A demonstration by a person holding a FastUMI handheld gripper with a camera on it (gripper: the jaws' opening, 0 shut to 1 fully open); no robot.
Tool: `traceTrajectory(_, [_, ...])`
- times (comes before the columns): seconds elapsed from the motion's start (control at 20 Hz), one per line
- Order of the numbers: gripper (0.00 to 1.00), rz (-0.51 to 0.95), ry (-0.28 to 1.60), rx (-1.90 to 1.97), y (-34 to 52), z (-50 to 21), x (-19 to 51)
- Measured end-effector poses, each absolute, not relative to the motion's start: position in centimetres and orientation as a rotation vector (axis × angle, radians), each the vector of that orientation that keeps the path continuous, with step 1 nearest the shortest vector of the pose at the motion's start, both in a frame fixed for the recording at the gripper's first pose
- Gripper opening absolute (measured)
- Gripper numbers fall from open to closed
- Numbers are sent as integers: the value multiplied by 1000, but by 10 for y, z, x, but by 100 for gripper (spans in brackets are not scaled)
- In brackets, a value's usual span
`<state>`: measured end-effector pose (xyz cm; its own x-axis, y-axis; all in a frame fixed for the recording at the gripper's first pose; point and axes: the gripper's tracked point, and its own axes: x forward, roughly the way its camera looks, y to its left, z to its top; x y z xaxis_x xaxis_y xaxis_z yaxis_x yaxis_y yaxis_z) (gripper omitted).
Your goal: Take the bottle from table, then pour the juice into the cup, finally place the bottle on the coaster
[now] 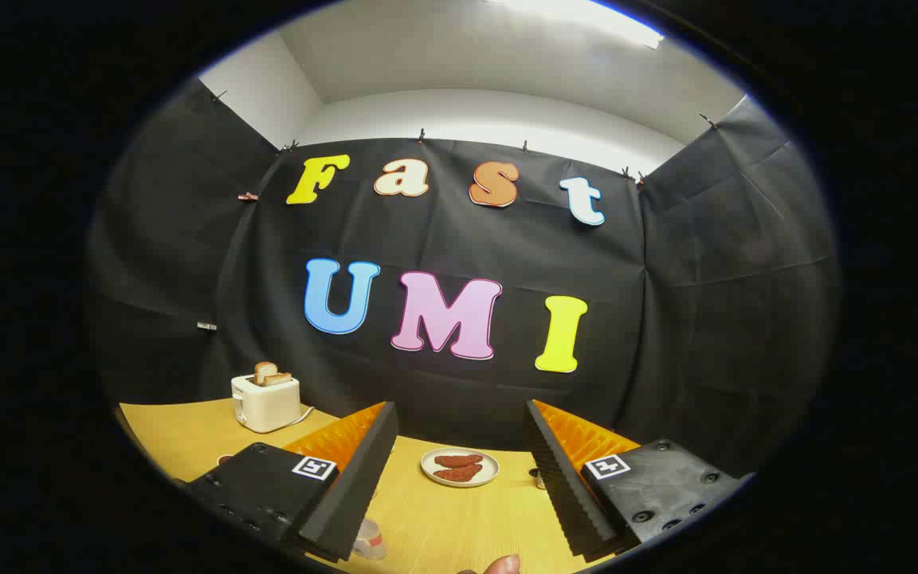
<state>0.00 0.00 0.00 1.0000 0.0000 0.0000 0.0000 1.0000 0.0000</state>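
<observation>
The gripper [459, 478] hangs above a yellow wooden table [451, 526] with its 2 fingers spread wide and nothing between them. Each finger is black with a ribbed inner pad and an orange back, and each carries 1 small square marker on its black mount.

Beyond the fingers, in the gap between them, a small white plate [460, 467] sits on the table with 2 reddish-brown pieces of food on it. Far to the left, near the black cloth wall, stands a cream toaster [266, 402] with 2 slices of toast [271, 373] poking out of the top; a thin cord trails from its right side.

Just beside the left finger, low and near, a small clear cup [369, 540] with a reddish base is partly hidden by the finger. At the very near edge, between the fingers, a rounded brownish-red top [501, 565] peeks in; it may be the bottle's cap, but too little shows to tell. A small dark object [537, 478] sits just behind the right finger, too hidden to name.
</observation>
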Motion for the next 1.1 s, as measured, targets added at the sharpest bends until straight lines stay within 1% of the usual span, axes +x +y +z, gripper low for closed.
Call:
traceTrajectory(0.65, [97,79,-7,27,23,-3,-1])
traceTrajectory(1.1, [97,127,-47,53,43,1,-7])
